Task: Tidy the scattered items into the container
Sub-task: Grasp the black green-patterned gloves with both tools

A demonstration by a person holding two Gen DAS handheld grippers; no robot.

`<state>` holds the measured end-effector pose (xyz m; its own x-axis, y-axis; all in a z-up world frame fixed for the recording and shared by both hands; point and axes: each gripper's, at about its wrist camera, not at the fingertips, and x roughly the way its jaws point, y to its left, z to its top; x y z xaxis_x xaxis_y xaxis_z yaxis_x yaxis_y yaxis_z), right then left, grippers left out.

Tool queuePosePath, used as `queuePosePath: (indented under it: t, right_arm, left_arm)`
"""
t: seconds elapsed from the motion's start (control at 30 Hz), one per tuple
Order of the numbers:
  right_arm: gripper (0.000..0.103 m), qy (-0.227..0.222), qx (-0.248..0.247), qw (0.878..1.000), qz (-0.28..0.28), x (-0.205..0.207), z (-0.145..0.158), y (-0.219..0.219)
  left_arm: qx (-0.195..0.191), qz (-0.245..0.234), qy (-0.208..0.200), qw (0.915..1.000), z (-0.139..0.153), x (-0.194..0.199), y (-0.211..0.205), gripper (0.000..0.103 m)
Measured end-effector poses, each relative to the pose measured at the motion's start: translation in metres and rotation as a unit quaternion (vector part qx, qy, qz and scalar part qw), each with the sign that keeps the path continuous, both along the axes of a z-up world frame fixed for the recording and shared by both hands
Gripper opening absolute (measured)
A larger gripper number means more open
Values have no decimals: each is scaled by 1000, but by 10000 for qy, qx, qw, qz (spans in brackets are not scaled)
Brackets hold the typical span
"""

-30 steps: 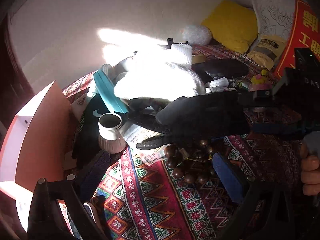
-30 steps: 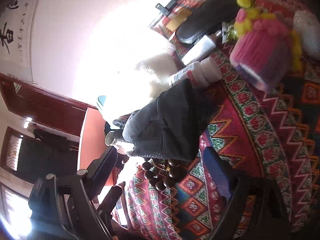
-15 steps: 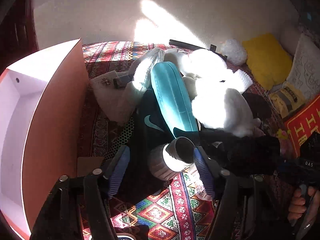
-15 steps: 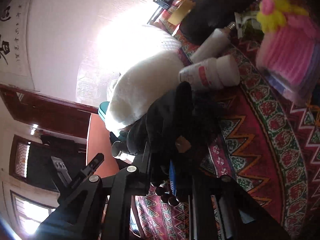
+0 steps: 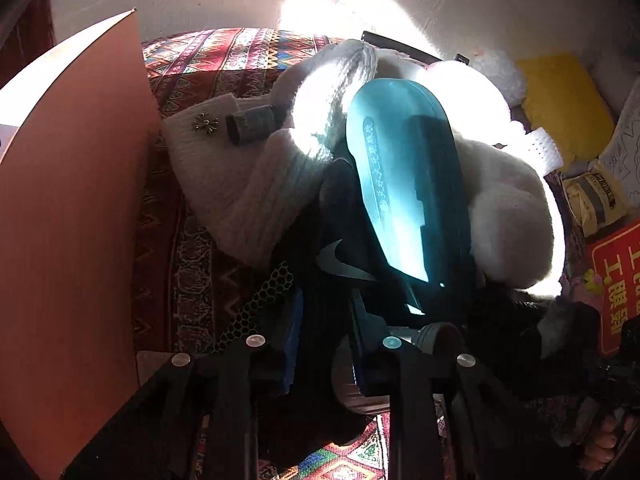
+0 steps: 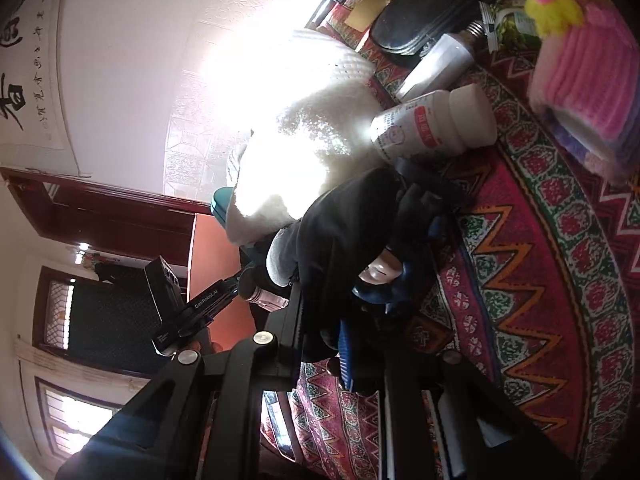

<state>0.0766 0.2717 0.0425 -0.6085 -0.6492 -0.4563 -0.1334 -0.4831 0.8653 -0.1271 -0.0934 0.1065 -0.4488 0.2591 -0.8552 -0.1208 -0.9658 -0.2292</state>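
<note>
Right hand-held gripper point(image 6: 360, 308) clamped on black glove point(image 6: 340, 240), prob. w/ beads.

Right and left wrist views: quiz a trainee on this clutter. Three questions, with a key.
1. True or false: the right gripper is shut on the black glove.
2. The knit item near the white bottle is: A pink, B green, C grey.
3. In the left wrist view, what lies against the white fluffy pile?
Key: 1 true; 2 A; 3 the teal case.
</note>
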Motion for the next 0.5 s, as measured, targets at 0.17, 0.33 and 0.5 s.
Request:
queuePosePath:
  t: [0.17,0.33,0.5]
  right_arm:
    - [13,-10,-167,9998,63,-4,6,-11]
    - [14,-169,-267,9995,77,-11,4,-17]
    - [14,-165,-217,9996,121,-13,8,-22]
  left_arm:
    - [-449,351,737,9957,34,17,-2,90]
    - [-623,207,276,9975,2,8,12,92]
    - [55,219,-395,9990,-34,-4,3,32]
